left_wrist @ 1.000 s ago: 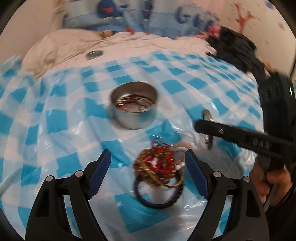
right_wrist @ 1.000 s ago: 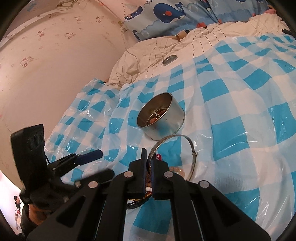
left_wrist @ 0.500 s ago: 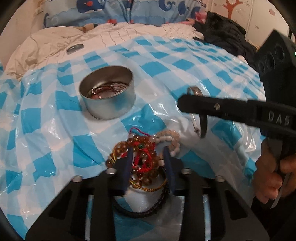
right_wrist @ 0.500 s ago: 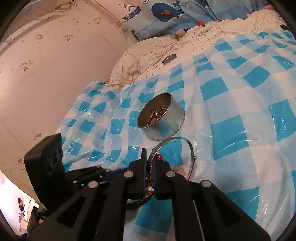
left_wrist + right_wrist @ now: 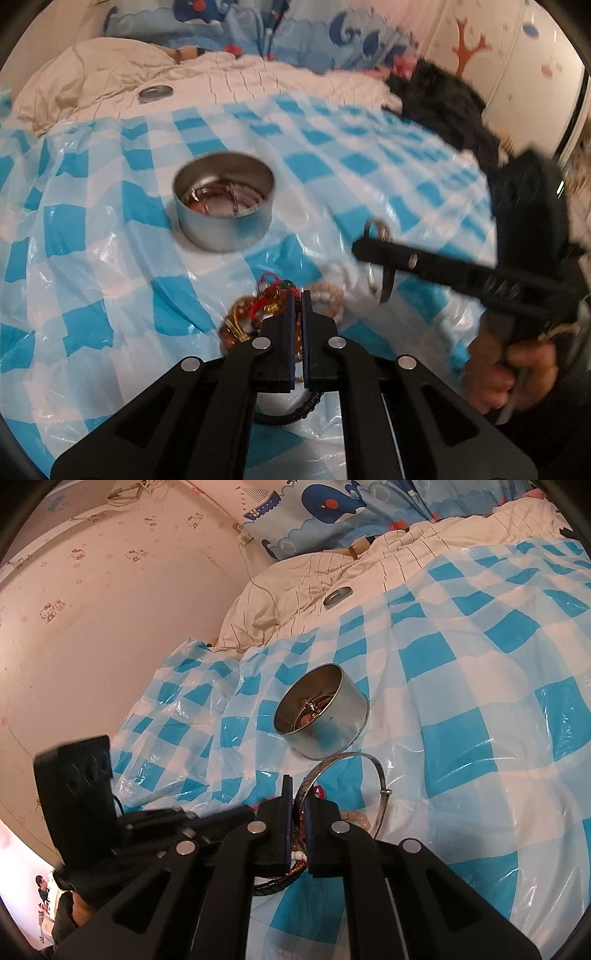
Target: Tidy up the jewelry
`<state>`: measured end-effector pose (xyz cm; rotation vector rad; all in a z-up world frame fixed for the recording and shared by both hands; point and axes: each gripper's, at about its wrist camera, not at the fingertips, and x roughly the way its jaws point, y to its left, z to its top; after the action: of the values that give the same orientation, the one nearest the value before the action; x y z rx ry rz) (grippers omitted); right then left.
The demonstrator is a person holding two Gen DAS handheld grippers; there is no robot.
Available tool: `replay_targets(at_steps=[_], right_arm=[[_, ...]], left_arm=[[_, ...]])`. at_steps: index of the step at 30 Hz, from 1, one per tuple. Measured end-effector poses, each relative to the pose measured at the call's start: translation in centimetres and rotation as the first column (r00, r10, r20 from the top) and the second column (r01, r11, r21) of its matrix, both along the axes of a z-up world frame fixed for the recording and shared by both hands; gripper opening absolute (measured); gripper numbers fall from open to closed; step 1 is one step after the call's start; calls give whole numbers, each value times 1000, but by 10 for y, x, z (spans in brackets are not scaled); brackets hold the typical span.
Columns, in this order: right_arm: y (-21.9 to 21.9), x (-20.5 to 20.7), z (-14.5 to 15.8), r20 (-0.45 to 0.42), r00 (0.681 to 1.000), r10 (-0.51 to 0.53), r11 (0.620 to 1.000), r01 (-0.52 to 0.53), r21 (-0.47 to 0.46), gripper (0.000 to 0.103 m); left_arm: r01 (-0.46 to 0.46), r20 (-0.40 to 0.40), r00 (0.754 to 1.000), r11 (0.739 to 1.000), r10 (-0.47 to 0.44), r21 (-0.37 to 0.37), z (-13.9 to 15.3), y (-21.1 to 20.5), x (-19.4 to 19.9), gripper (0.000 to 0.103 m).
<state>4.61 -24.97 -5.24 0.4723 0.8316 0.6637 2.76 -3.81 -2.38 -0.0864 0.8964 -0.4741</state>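
Left wrist view: a round silver metal tin [image 5: 224, 206], already holding some pieces, is seen on the blue-and-white checked plastic sheet [image 5: 92, 229] spread over the bed. Nearer the camera, the tangled heap of beaded bracelets and red cord [image 5: 258, 314] is pinched by the left gripper [image 5: 298, 301], whose fingers are drawn almost together on a strand. Further right, a thin silver metal bangle [image 5: 373, 258] is held clear of the sheet by the right gripper [image 5: 298, 797], fingers narrowed on its rim (edge-on here, clearer in the right wrist view). The bangle is judged stiff, light and slippery, best gripped across its band. The heap is judged limp and prone to snagging; a single loop should be taken.
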Motion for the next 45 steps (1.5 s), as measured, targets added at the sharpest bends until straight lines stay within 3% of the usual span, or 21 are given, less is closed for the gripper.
replay_targets(at_steps=[9, 18, 33, 36, 40, 45], right_arm=[[0, 0, 0, 0, 1000, -1, 1000, 1, 0, 8], [2, -1, 0, 5, 1000, 1, 1000, -1, -6, 8], [4, -2, 11, 45, 999, 15, 999, -13, -32, 8], [6, -3, 14, 59, 998, 20, 999, -17, -41, 8], [7, -1, 20, 79, 997, 23, 998, -19, -54, 8], [11, 4, 28, 101, 994, 31, 998, -24, -66, 8]], left_arm=[[-41, 26, 999, 983, 47, -180, 21, 30, 1, 2], [-71, 36, 996, 974, 80, -214, 27, 35, 13, 2], [-128, 34, 990, 963, 140, -238, 23, 10, 80, 2], [-179, 5, 983, 968, 183, -175, 11, 5, 102, 2], [-255, -7, 967, 967, 255, 10, -7, -4, 113, 4], [-263, 43, 965, 960, 261, 90, -1, -5, 107, 13]])
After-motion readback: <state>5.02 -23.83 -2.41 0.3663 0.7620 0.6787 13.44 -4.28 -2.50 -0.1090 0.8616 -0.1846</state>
